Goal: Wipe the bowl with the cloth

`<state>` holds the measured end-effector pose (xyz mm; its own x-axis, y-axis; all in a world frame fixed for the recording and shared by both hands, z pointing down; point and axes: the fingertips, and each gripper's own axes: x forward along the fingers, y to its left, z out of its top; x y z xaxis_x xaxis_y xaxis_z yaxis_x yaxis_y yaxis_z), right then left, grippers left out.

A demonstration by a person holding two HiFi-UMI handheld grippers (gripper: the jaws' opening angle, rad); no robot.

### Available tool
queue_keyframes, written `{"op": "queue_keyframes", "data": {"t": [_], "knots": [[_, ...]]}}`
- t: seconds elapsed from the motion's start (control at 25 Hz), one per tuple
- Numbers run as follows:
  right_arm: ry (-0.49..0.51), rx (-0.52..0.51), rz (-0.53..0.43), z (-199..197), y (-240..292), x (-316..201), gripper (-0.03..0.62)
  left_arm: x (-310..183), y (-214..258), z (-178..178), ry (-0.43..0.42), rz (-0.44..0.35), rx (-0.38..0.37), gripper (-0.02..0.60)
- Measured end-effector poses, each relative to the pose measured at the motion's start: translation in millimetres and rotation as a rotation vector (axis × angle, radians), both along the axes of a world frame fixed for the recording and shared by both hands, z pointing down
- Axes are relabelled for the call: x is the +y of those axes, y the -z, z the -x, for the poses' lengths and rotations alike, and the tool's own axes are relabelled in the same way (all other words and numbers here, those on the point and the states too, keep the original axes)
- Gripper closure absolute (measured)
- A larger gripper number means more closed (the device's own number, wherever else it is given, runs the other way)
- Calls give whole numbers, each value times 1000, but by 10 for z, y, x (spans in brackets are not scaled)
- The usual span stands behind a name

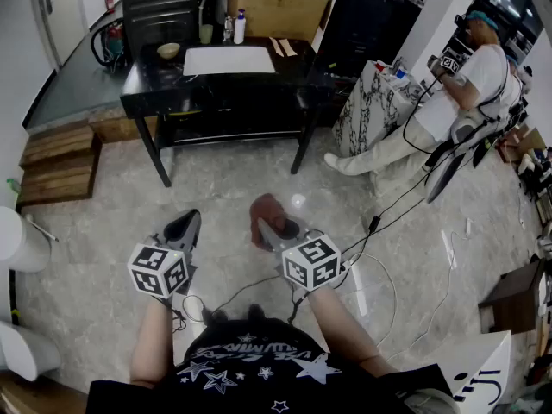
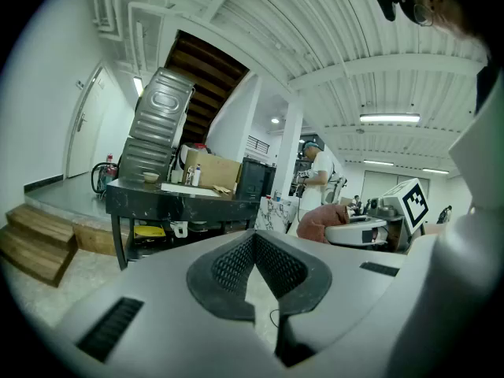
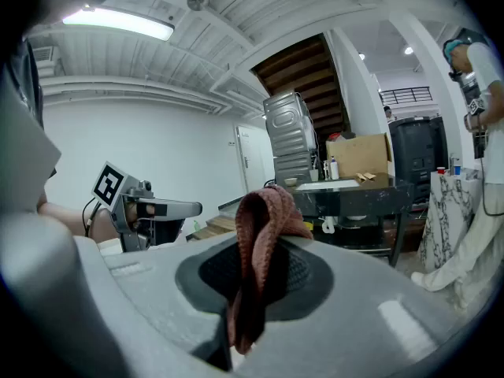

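Observation:
A reddish-brown cloth (image 3: 262,235) is pinched between the jaws of my right gripper (image 3: 256,278), folded and standing up out of them; the head view shows the cloth (image 1: 264,214) ahead of that right gripper (image 1: 269,228). My left gripper (image 1: 185,228) is shut and holds nothing; in its own view the left gripper (image 2: 253,260) has its pads together. A small pale bowl (image 1: 169,51) sits at the far left of the black table (image 1: 147,85), well ahead of both grippers. The bowl (image 3: 291,182) also shows small in the right gripper view.
On the table lie a white mat (image 1: 228,60), bottles (image 1: 239,27) and a cardboard box (image 1: 276,7). Wooden steps (image 1: 56,164) stand at the left. A person (image 1: 457,102) stands at the right beside a marbled stand (image 1: 373,102). Cables (image 1: 388,222) trail over the floor.

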<state>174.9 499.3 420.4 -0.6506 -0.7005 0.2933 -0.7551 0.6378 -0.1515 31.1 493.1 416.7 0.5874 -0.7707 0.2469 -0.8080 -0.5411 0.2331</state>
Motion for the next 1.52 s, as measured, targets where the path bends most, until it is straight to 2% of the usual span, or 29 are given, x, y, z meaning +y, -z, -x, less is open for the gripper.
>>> {"op": "queue_keyframes", "data": {"t": [0.4, 0.8, 1.04, 1.28, 1.52], "knots": [[43, -13, 5, -89, -8, -28, 537, 25, 17, -179, 13, 5, -8, 574], [93, -15, -33, -284, -43, -71, 537, 48, -66, -402, 34, 13, -22, 574], [103, -51, -12, -421, -108, -72, 537, 125, -108, -436, 59, 20, -19, 574], [106, -46, 10, -360, -220, -302, 537, -81, -121, -303, 80, 14, 8, 574], [113, 0, 26, -182, -316, -785, 537, -638, -264, -133, 52, 34, 22, 573]]}}
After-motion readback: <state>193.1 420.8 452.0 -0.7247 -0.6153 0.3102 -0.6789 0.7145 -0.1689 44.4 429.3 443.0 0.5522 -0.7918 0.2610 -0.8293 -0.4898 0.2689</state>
